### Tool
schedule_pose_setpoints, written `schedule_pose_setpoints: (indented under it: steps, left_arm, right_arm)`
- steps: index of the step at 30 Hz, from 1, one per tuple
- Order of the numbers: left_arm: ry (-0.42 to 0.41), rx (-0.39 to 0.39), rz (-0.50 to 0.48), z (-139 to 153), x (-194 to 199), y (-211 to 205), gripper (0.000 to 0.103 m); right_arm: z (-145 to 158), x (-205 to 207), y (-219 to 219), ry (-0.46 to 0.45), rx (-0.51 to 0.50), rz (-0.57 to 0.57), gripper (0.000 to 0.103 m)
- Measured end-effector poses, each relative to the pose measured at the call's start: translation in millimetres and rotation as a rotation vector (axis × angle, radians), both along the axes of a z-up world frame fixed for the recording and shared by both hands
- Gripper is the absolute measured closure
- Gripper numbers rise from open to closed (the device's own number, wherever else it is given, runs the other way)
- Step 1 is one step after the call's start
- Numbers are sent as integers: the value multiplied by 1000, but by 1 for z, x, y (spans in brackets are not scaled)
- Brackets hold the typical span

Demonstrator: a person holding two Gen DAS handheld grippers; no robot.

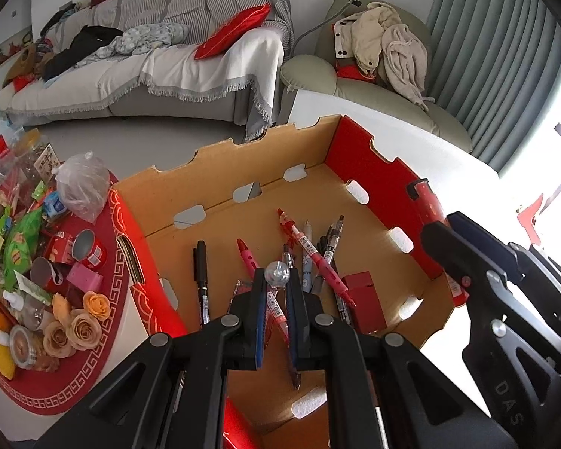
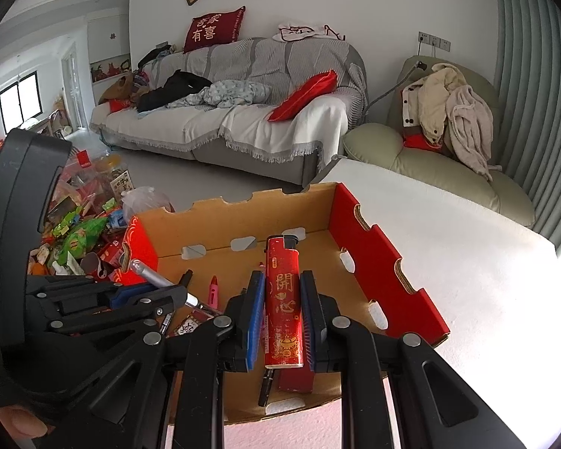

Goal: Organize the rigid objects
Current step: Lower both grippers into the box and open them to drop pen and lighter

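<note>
A red-and-brown cardboard box (image 1: 359, 157) on the white table holds several pens (image 1: 310, 250) and a small red box (image 1: 364, 305). My left gripper (image 1: 276, 280) is shut on a clear-capped pen (image 1: 277, 273) and holds it over the box; it also shows in the right wrist view (image 2: 151, 275). My right gripper (image 2: 280, 280) is shut on a red lighter (image 2: 283, 299) with gold characters, upright over the box (image 2: 381, 247). In the left wrist view the right gripper (image 1: 441, 224) holds the lighter (image 1: 428, 202) at the box's right wall.
A round red mat (image 1: 93, 336) left of the box carries snacks, cans, paper roses and a plastic bag (image 1: 80, 183). A grey sofa (image 1: 161, 63) and a green armchair (image 1: 374, 71) stand behind. The white table (image 2: 467, 262) extends to the right.
</note>
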State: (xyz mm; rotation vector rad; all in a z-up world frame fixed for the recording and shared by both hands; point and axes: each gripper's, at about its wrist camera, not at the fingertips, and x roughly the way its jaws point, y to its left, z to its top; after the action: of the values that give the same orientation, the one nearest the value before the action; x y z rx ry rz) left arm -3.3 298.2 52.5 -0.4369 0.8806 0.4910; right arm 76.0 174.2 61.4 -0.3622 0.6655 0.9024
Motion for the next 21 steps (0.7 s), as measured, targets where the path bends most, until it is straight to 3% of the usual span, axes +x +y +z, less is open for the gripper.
schedule_pose_setpoints:
  steps: [21]
  left_arm:
    - [22,2,1,-7,7,3,93]
  right_arm:
    - [-8,10,-1,13,-4,-9,83]
